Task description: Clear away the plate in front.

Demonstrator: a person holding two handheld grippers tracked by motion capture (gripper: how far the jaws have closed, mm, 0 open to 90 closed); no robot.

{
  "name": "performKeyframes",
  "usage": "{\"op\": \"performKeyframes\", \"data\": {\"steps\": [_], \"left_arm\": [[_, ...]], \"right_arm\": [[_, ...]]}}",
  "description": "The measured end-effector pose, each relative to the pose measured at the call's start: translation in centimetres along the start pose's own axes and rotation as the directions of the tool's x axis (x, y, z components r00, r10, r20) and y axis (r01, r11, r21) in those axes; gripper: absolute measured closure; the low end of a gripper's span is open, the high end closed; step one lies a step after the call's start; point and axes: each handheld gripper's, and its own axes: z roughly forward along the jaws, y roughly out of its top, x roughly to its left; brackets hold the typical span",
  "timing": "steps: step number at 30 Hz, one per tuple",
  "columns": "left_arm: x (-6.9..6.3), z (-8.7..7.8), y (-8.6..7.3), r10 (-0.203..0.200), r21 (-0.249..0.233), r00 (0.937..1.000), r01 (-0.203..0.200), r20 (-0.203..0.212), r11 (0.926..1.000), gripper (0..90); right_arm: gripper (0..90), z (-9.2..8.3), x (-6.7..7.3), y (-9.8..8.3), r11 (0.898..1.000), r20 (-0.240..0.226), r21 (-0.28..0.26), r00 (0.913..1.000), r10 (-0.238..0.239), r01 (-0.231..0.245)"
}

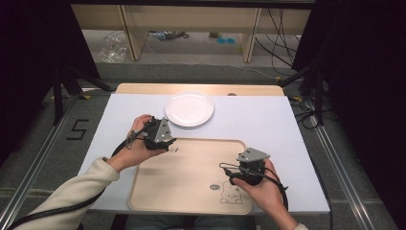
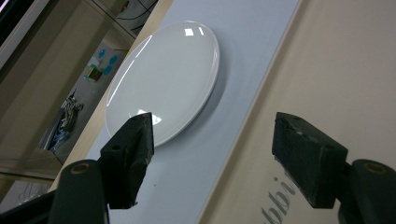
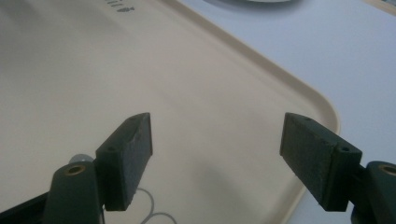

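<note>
Both grippers, left and right, are held open and empty. With the plate lying just beyond the tray, its near rim should be approached low and squarely.

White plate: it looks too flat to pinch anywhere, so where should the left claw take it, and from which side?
Probably by the near rim of the white plate, coming in low from the tray side. The plate lies flat on the mat, so its raised edge is the pinchable part, and the open left claw already faces it.
</note>
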Motion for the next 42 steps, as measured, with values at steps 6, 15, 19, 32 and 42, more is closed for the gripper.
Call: {"op": "performKeyframes", "data": {"steps": [6,15,19,32,42], "left_arm": [[0.5,1.3,0.5,0.018,0.023,0.9998,-0.018,0.004,0.9996,28.6],[1.6,3.6,1.3,0.044,0.06,0.999,-0.043,-0.009,0.9973,29.6],[1.9,4.5,1.8,0.057,0.072,0.9983,-0.056,-0.01,0.9958,30.4],[1.9,8.0,2.5,0.162,0.164,0.9865,-0.163,0.025,0.9729,36.4],[1.4,10.3,2.7,0.222,0.21,0.9739,-0.227,0.044,0.951,42.3]], "right_arm": [[26.5,0.0,0.0,0.0,1.0,-0.002,0.006,1.0,0.0,0.0],[26.5,0.0,0.0,0.0,1.0,-0.005,0.009,1.0,0.004,-0.004],[26.6,0.0,0.0,-0.1,1.0,-0.005,0.008,0.9999,0.009,-0.009],[26.6,0.1,0.0,-0.1,1.0,-0.008,0.005,0.9999,0.008,-0.008],[26.6,0.0,0.0,-0.1,1.0,-0.01,0.011,0.9998,0.016,-0.016]]}}
